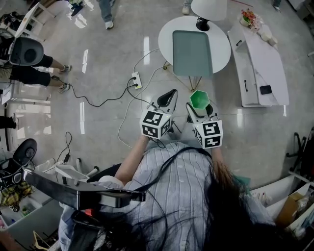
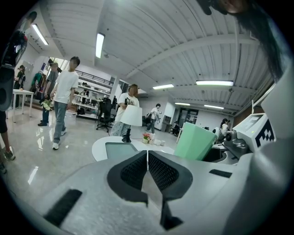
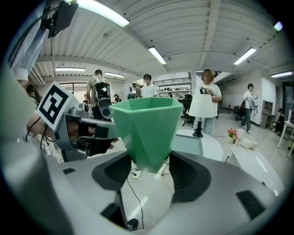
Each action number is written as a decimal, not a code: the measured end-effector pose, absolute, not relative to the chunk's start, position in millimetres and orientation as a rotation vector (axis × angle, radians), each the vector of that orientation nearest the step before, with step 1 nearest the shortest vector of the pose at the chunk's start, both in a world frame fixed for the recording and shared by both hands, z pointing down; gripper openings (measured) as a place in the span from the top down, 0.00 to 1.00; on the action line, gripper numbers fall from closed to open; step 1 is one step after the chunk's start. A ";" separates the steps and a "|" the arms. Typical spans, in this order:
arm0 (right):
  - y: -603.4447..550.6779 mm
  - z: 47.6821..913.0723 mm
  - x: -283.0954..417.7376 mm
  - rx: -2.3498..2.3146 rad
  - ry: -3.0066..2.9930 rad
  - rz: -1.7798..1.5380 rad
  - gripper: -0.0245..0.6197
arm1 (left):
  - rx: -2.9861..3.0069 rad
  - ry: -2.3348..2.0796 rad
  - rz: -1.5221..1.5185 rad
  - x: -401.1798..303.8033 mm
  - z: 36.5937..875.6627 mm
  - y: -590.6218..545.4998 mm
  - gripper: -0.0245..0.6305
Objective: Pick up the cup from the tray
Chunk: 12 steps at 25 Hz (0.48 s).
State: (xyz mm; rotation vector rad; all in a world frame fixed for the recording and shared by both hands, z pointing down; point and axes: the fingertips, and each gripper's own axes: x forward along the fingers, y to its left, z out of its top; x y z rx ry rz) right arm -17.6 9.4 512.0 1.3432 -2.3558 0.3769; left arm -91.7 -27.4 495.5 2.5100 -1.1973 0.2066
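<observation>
- Right tongs (image 3: 149, 166) clamped on green cup (image 3: 146, 126), held clear of tray (image 1: 192, 53).
- Left tongs (image 2: 147, 166) pressed together, empty.
- Lamp (image 1: 208, 9) beside tray on worktop (image 1: 167, 37); cable (image 1: 105, 102) on floor (image 1: 108, 63).

Mint-green cup (image 3: 146, 128) in the black-padded, light-grey right gripper (image 3: 149, 172); ahead of it, a grey-green tray (image 1: 192, 51) on a white table (image 1: 167, 37). Black-and-white square markers (image 1: 156, 123) pattern its cube and the left gripper (image 1: 170, 95) cube; behind them, a pale-blue pinstriped shirt (image 1: 171, 186)

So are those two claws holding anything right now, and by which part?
The right gripper holds a green cup upright, its fingers pinching the narrow lower end. The left gripper is shut and empty.
</observation>
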 end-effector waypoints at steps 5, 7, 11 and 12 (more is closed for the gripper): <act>5.1 512.4 -14.7 1.358 -2.350 0.388 0.54 | 2.511 -1.193 0.203 -91.6 496.0 -31.5 0.94; 4.0 512.7 -14.9 1.360 -2.349 0.388 0.54 | 2.510 -1.193 0.204 -92.5 497.0 -32.4 0.94; 0.7 512.1 -18.1 1.364 -2.346 0.388 0.54 | 2.508 -1.195 0.209 -97.6 498.1 -34.9 0.94; -0.3 511.9 -18.9 1.366 -2.345 0.388 0.54 | 2.508 -1.195 0.210 -99.0 498.3 -35.7 0.94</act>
